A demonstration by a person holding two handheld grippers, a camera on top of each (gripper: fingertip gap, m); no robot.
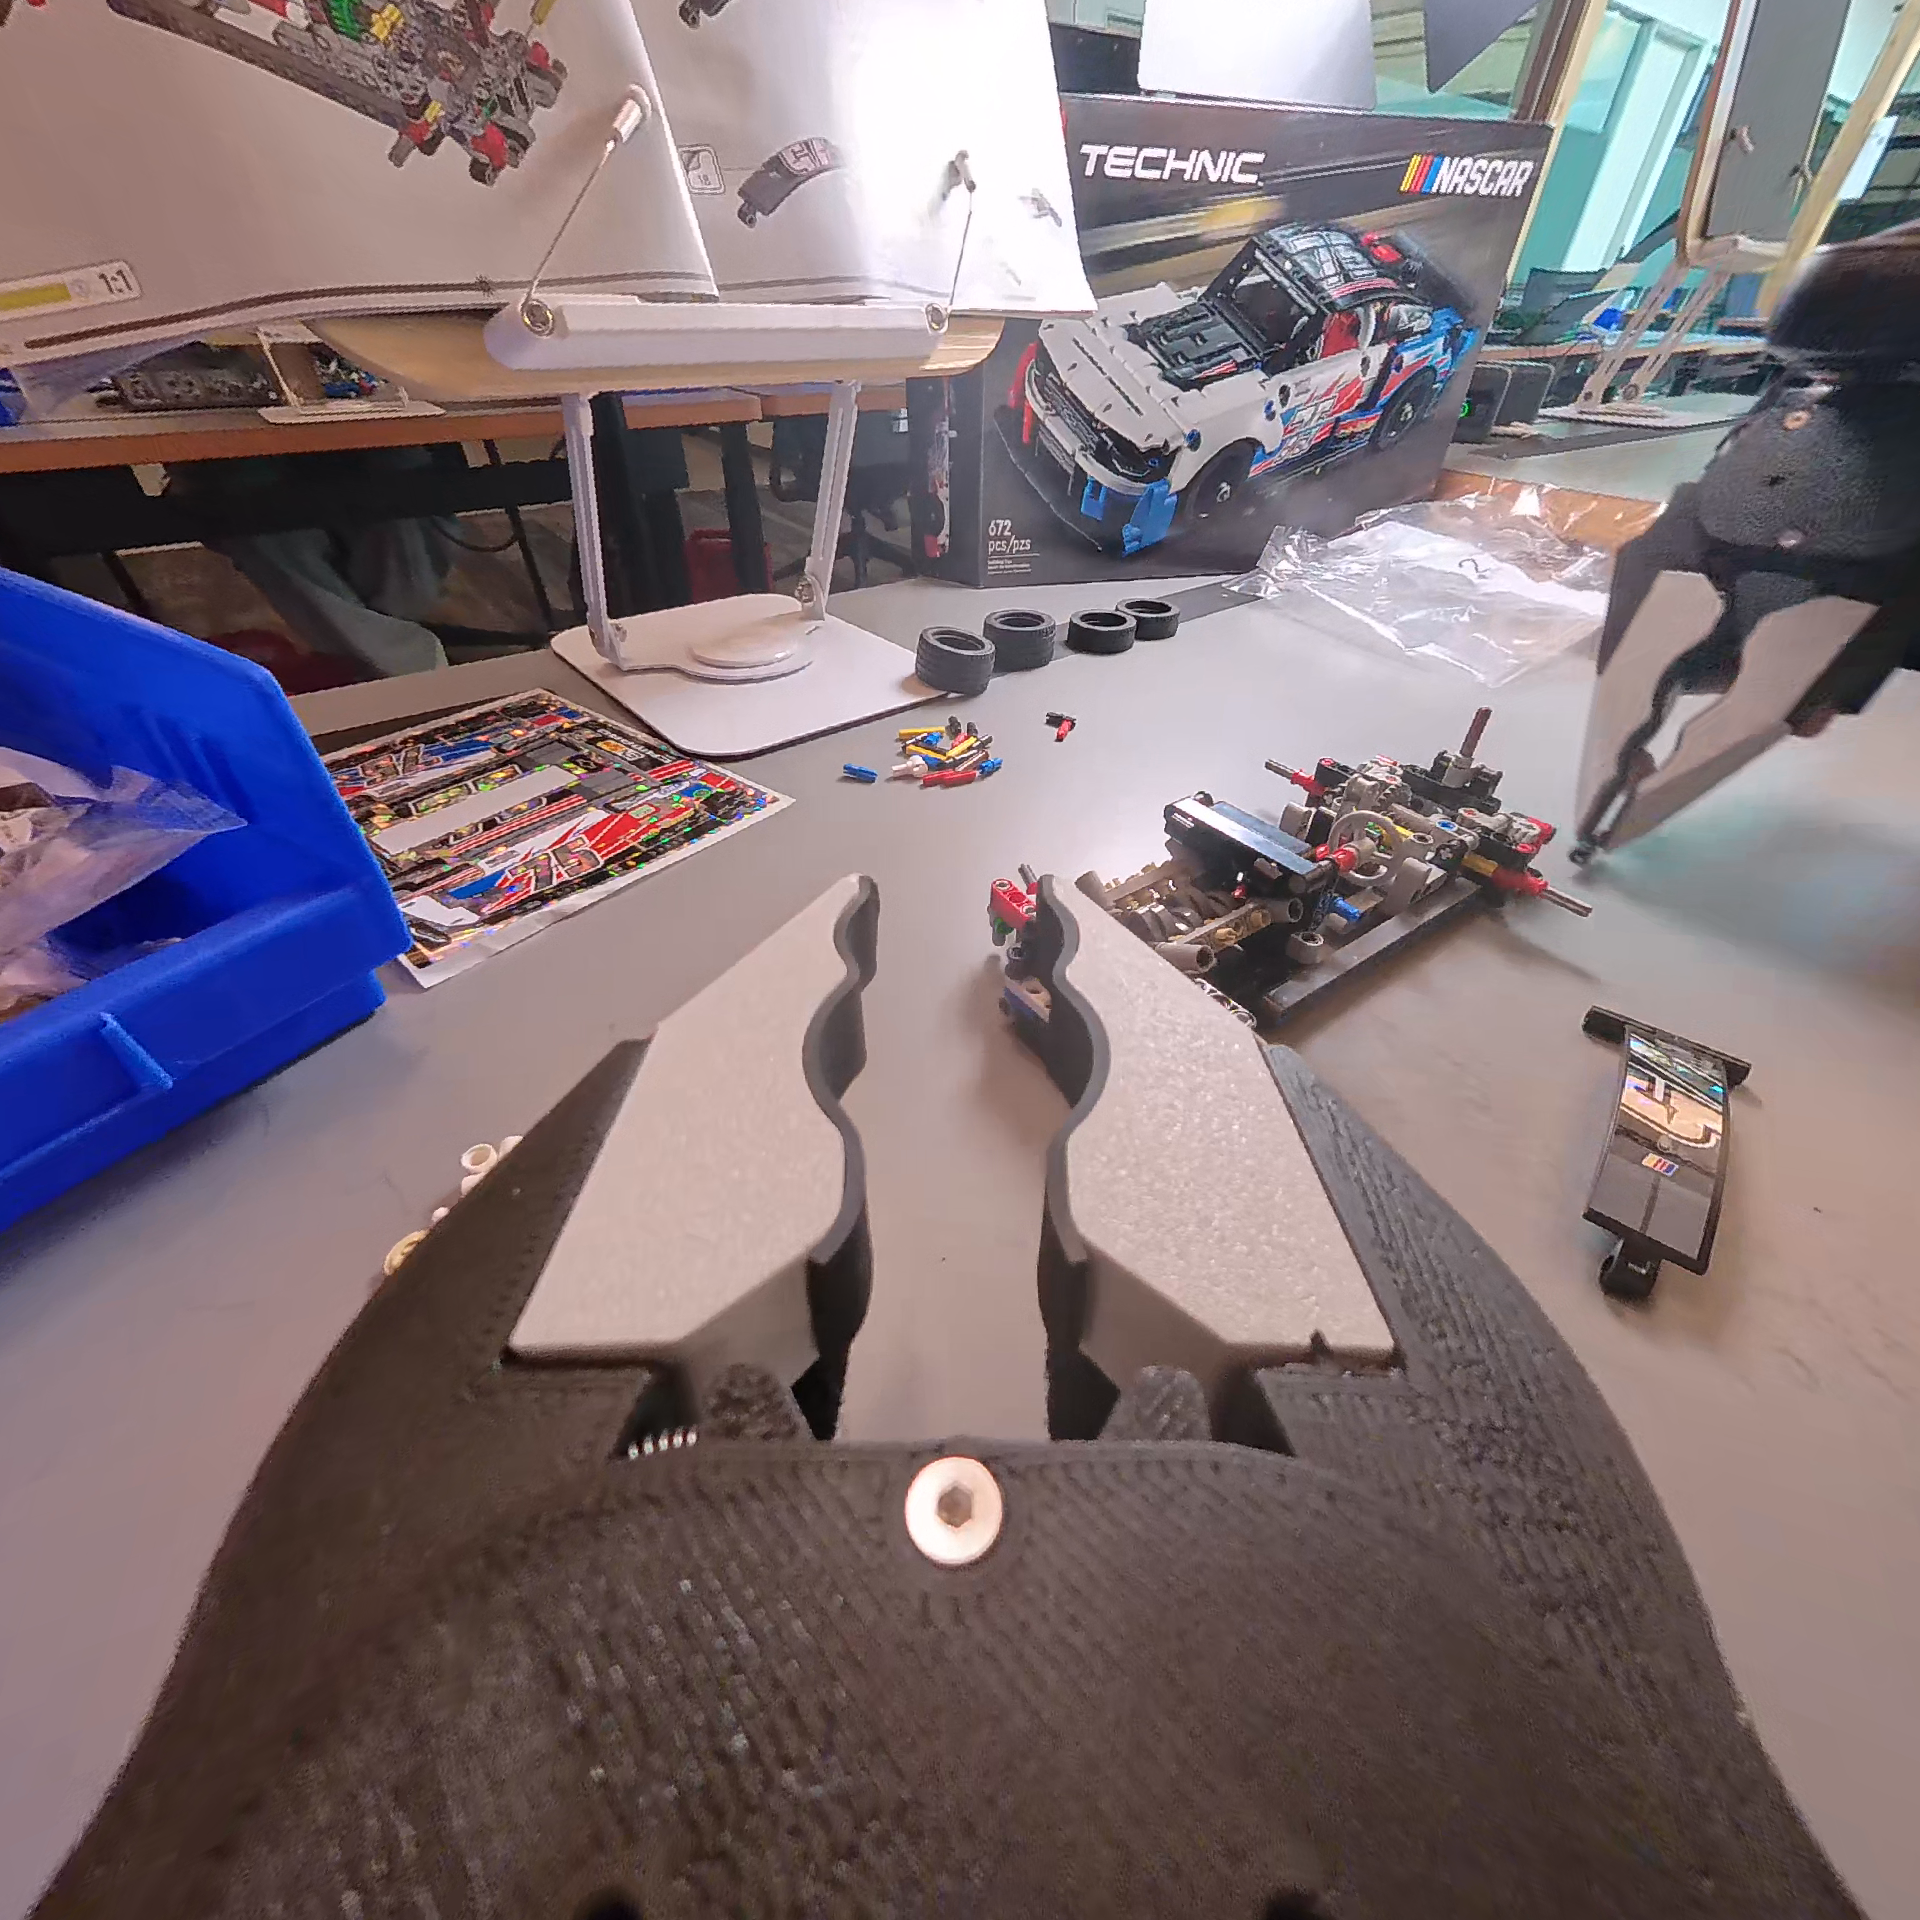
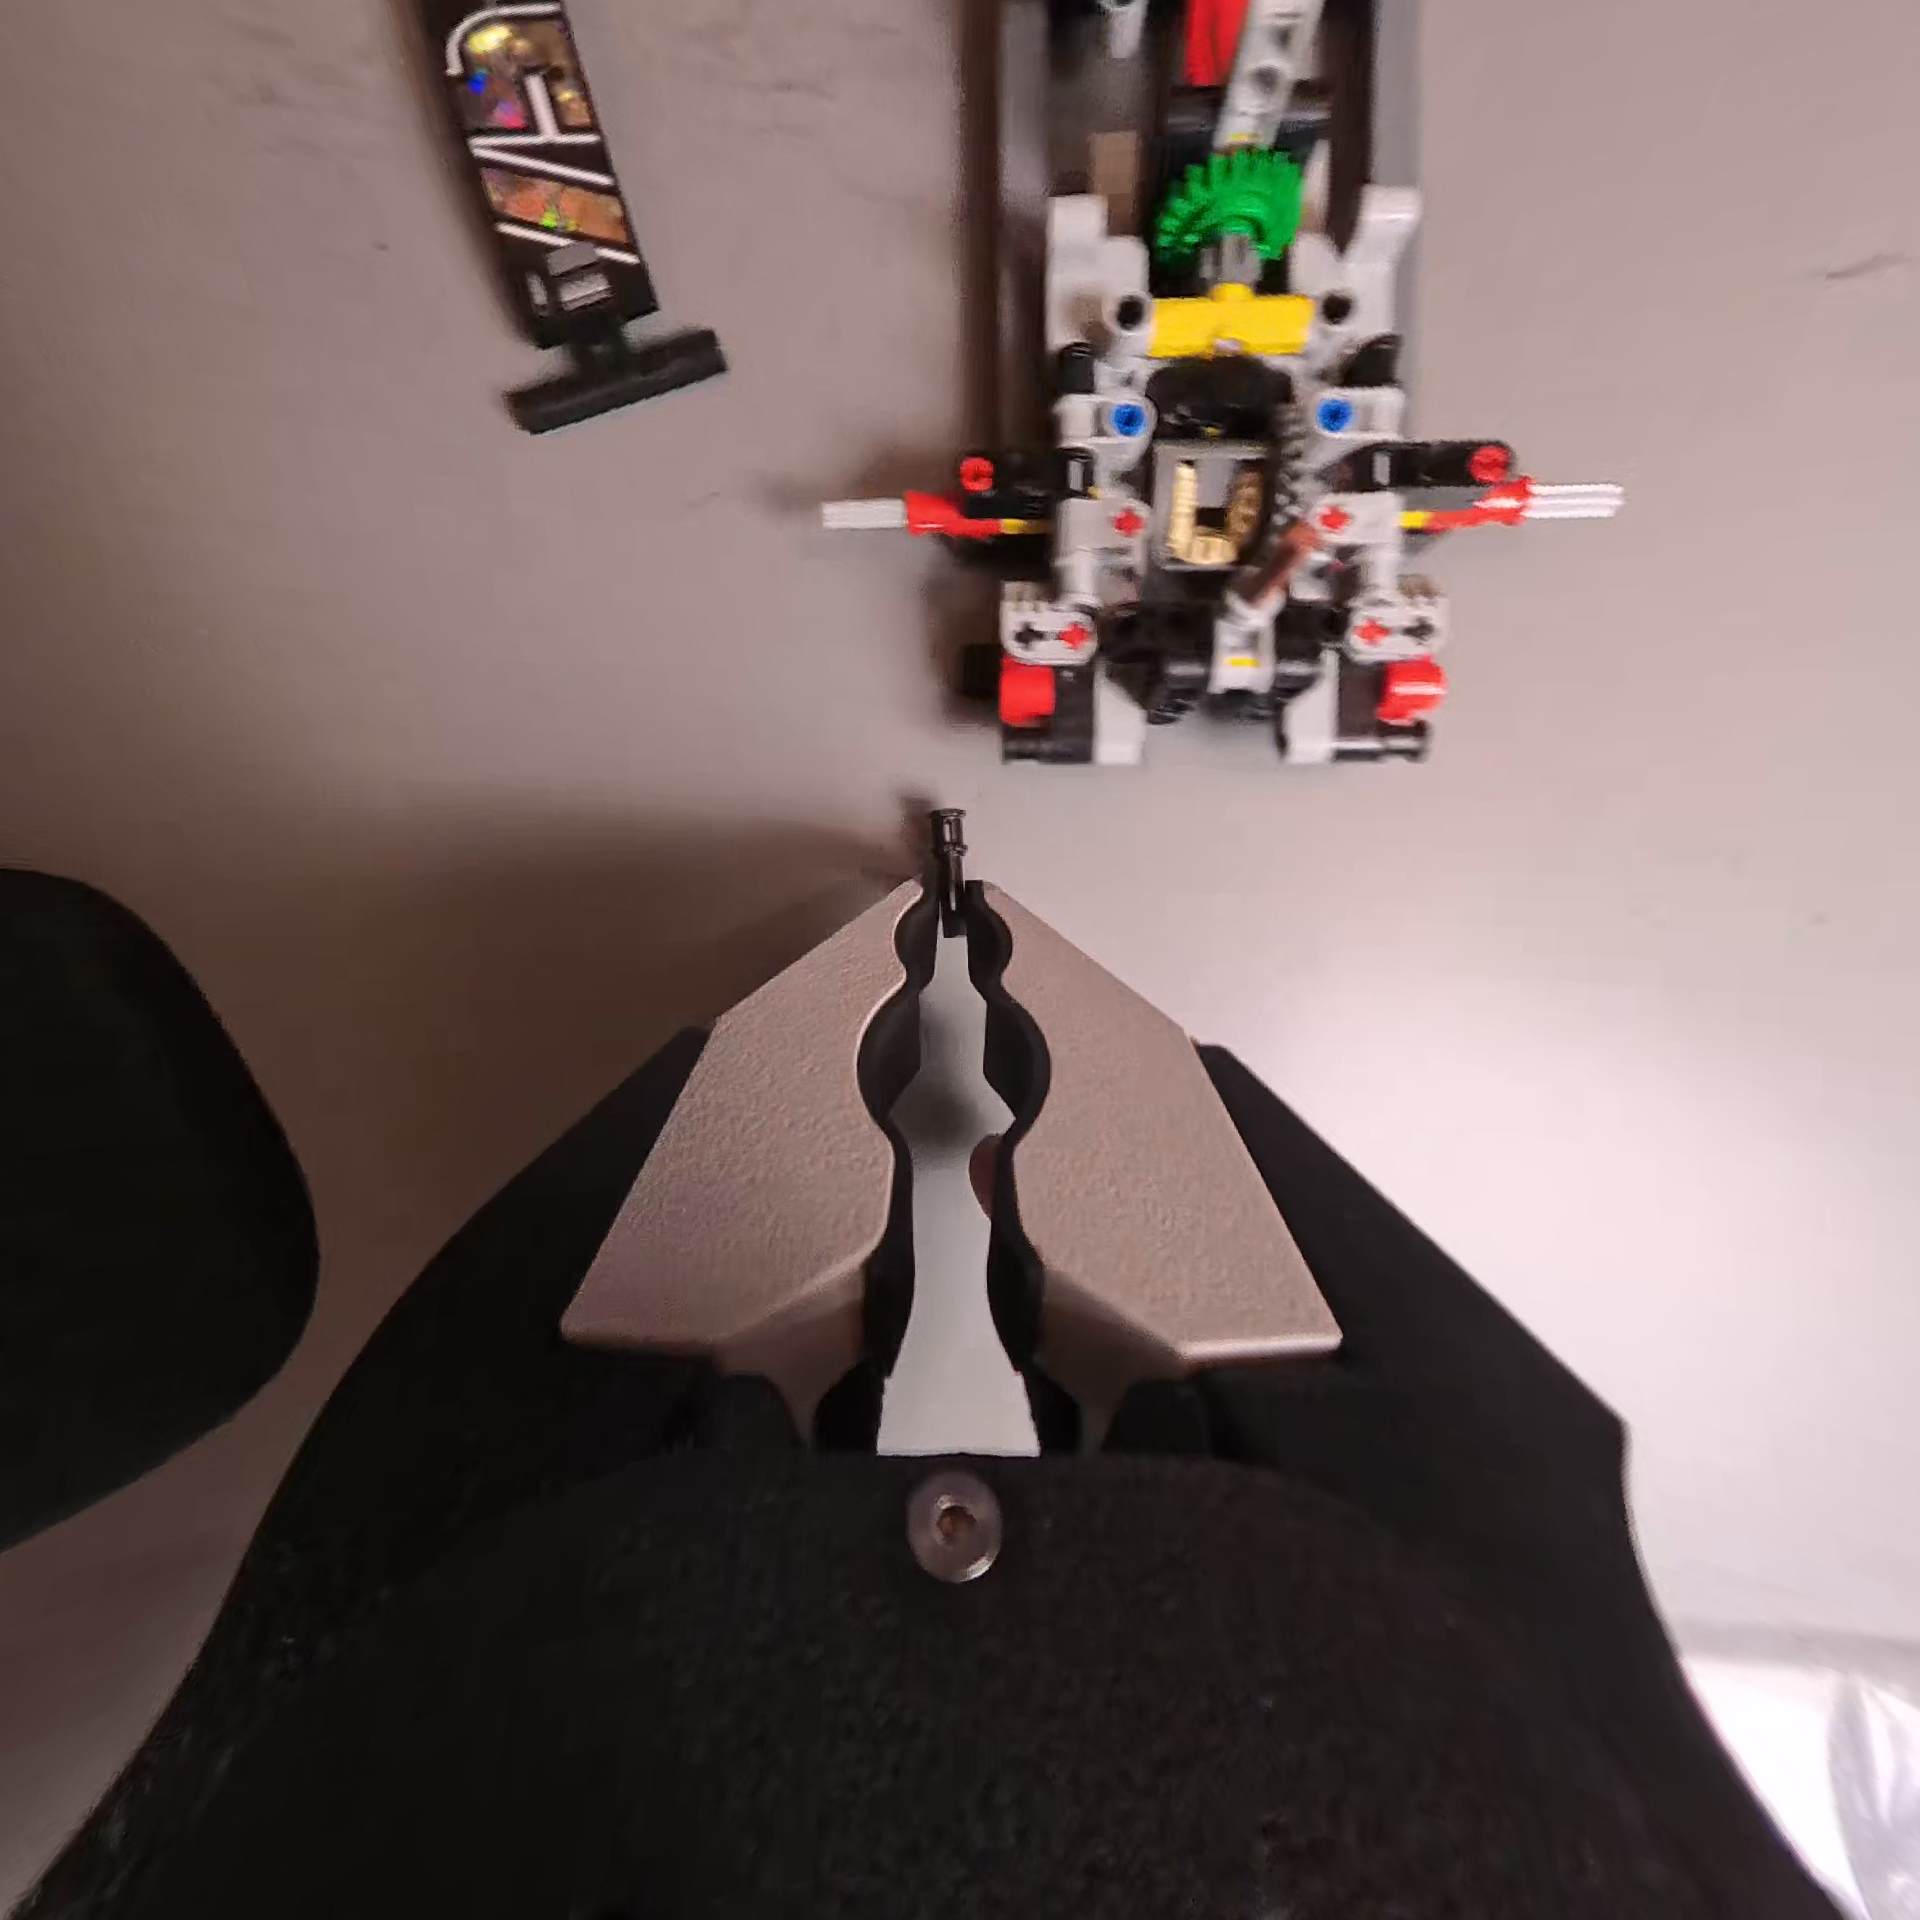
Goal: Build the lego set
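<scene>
R claw (image 2: 948,896) pinches a small black pin (image 2: 948,844) at its tips, jaws nearly closed, pin pointing at the chassis (image 2: 1195,499) just ahead, prob. lined up for insertion. L claw (image 1: 948,914) gapes, empty, low over the worktop (image 1: 727,1039) near chassis front end, likely ready to brace it. Only R view shows the pin and green gear (image 2: 1231,223); only L view shows tyres (image 1: 1044,636), sticker sheet (image 1: 540,821), box (image 1: 1247,343) beyond chassis.

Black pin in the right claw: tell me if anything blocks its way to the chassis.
Nothing visible does. The right claw is shut on the black pin, which points at the near end of the chassis. Only bare grey table lies between them; the stickered black panel lies off to the left.
</scene>
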